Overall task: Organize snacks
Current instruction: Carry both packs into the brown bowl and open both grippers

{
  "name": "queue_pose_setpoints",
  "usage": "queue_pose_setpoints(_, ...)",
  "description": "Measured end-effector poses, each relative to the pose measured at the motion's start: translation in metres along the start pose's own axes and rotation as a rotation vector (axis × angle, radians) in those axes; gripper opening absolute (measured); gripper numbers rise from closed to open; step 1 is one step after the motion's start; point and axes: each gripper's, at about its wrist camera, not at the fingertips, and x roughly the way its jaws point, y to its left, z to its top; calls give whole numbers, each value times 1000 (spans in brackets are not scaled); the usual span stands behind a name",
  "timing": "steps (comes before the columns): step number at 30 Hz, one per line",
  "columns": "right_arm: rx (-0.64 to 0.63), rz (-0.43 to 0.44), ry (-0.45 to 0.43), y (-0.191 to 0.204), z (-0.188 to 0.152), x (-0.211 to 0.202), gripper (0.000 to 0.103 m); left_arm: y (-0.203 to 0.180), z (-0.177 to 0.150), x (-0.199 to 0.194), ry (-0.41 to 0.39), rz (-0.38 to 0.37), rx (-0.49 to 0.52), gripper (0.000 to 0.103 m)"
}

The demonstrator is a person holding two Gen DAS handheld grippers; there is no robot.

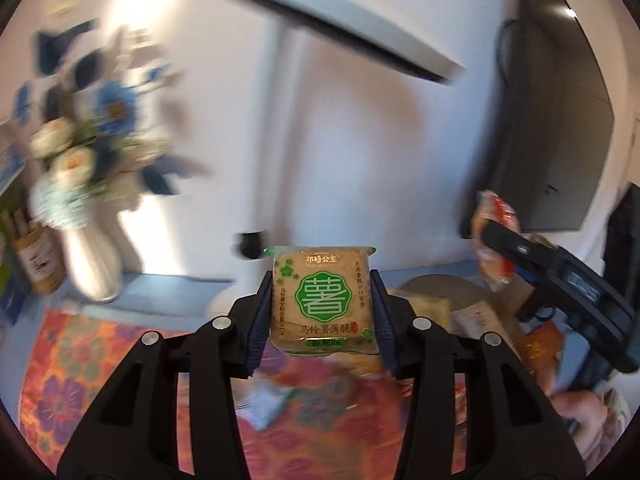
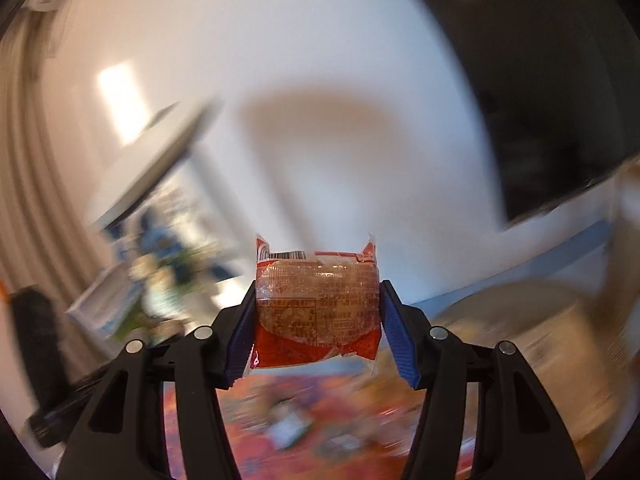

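Observation:
My left gripper [image 1: 322,304] is shut on a green-labelled potato crisp packet [image 1: 323,300] and holds it up above the flowered tablecloth [image 1: 72,380]. My right gripper [image 2: 316,316] is shut on a red snack packet [image 2: 316,312], held up in the air; the same right gripper and red packet [image 1: 494,236] show at the right of the left wrist view. A round grey container [image 1: 444,292] with snack packets stands behind my left gripper and shows blurred in the right wrist view [image 2: 532,320]. Loose packets [image 1: 276,396] lie blurred on the cloth below.
A white vase of blue and white flowers [image 1: 86,184] stands at the left on the table, with a bottle [image 1: 36,260] beside it. A white wall is behind, with a dark screen [image 1: 560,120] at the right. Both views are blurred by motion.

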Motion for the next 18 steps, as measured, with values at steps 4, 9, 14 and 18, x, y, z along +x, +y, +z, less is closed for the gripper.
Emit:
queue_pose_setpoints(4,36,-125,99,-63,15,18,61,-76,2,57,124,-144,87,49)
queue_pose_setpoints(9,69,-199,250,-104,7,26,80,-115,-27,100,309,-194,170,94)
queue_pose_setpoints(14,119,-167,199,-105,12,-1,89,-82,-25,95,298,-149,22,99)
queue_pose_setpoints(18,91,-146,172,-74,12,-14,90,-38,-18,70,246,-80,-67,100)
